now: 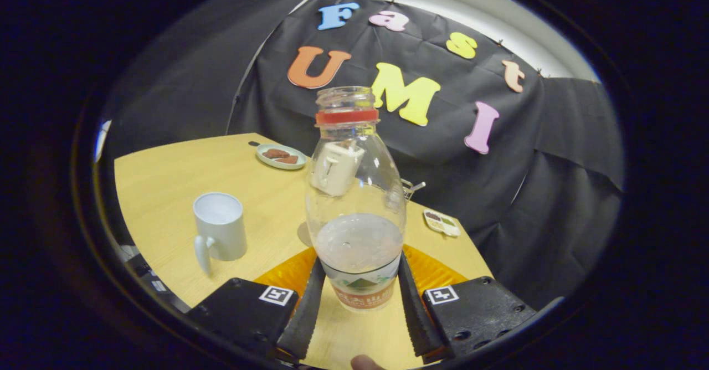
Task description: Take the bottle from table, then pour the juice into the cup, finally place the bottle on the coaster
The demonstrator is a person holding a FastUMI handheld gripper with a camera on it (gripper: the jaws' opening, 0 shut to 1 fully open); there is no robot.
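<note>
Surface (166, 176) is a light wood top w/ decent open room on my left around the cup; its far edge runs along the black cloth wall, and the right edge drops off just past the small tray. An orange coaster (288, 273) sits under/around the bottle's base area, showing on both sides of the tool fingers (303, 309).

Tool (359, 303) is partly closed, both fingers pressed against the lower sides of the bottle (354, 193), so it's clamped on it. Bottle's upright, right between the fingers, cap off, red ring at the neck. Clear plastic, some pale cloudy juice in the bottom part, maybe a third full, label band near the base.

White cup (220, 230) stands on the surface to the left of the bottle, apart from it, handle facing me; inside looks empty afaict. Farther back there's a small plate (281, 157) w/ brownish pieces on it, and a little tray (441, 222) w/ bits in it off to the right.
</note>
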